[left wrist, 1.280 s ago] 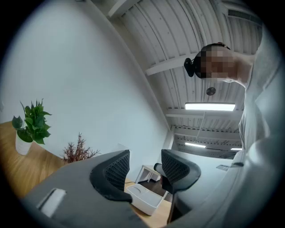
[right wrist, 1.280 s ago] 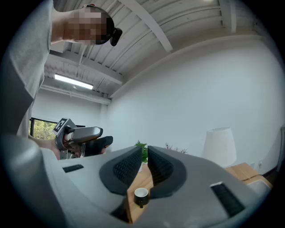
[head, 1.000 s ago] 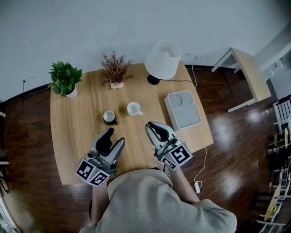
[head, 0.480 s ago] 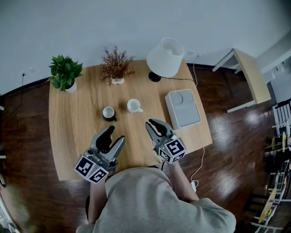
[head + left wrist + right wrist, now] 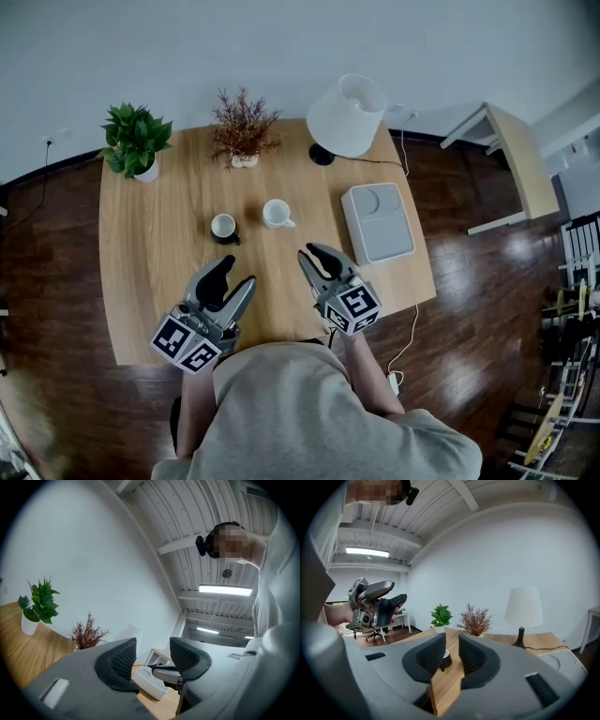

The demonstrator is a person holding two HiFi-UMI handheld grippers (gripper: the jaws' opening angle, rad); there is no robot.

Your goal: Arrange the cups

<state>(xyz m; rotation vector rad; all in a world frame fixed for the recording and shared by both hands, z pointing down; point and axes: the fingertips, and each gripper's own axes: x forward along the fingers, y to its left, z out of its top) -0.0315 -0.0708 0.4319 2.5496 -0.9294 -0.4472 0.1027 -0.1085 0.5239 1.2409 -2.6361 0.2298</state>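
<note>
Two cups stand near the middle of the wooden table (image 5: 141, 281): a dark cup with a white inside (image 5: 224, 227) and, to its right, a white cup (image 5: 277, 213) with its handle pointing right. Both grippers hover over the table's near part, short of the cups. My left gripper (image 5: 236, 277) stands open with nothing between its pads (image 5: 152, 656). My right gripper (image 5: 314, 253) has its jaws opening, a narrow gap between them and nothing gripped (image 5: 451, 656). Far beyond that gap the dark cup (image 5: 446, 658) shows on the table.
A green potted plant (image 5: 136, 142) and a dried plant (image 5: 244, 127) stand along the far edge, with a white lamp (image 5: 346, 112) at the far right. A white tray-like box (image 5: 378, 223) lies at the right. Dark wooden floor surrounds the table.
My right gripper has sunk a little toward the table and its jaws have parted. The left gripper and both cups have kept their places.
</note>
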